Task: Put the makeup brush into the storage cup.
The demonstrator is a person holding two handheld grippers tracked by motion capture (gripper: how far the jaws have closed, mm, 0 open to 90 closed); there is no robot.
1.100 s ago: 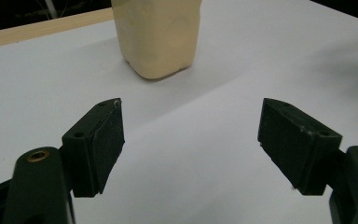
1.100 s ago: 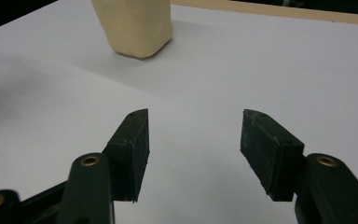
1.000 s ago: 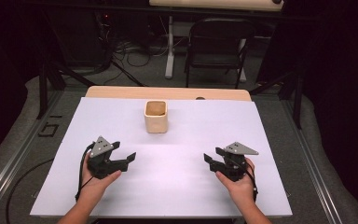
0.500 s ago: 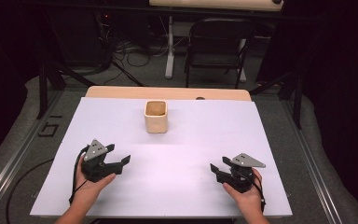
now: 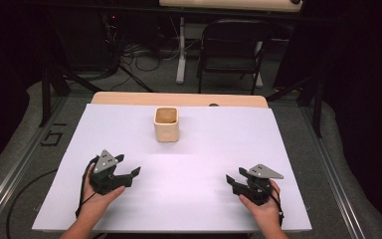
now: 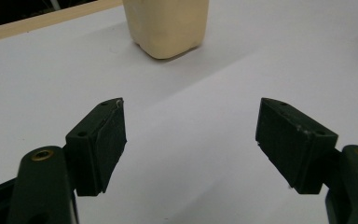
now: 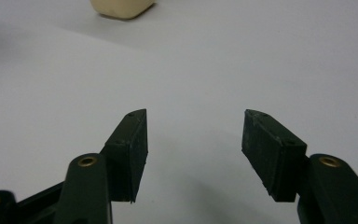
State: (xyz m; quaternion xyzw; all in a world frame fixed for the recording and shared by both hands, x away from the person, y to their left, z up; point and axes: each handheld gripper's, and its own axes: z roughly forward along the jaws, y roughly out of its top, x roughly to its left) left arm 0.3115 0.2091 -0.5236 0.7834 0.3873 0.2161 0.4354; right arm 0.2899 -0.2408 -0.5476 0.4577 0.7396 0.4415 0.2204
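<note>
1. The left gripper (image 5: 129, 175) rests low over the near left part of the white tabletop (image 5: 209, 149), held in the person's left hand (image 5: 97, 196). In the left gripper view its jaws stand spread wide, with only bare tabletop between them.
2. One small cream-coloured square cup with rounded corners (image 5: 166, 124) stands upright at the far middle of the tabletop, well apart from both grippers. It has an open top, and nothing can be made out inside it. In the left gripper view it (image 6: 167, 25) sits straight ahead of the jaws.
3. The right gripper (image 5: 234, 182) lies at the near right, in the person's right hand (image 5: 263, 209). Its jaws are also parted and pinch nothing.
4. Handling, as a judgement: the cup looks light and stiff, likely wood or plastic, with smooth sides that could slip a little. It seems unlikely to break, but it could tip easily if nudged at the rim.
5. The best hold is probably across two opposite flat walls, around mid-height, or with one jaw inside and one outside a wall.
6. Count: one cup, two grippers, one tabletop. Beyond it stands one dark folding chair (image 5: 231, 50).
</note>
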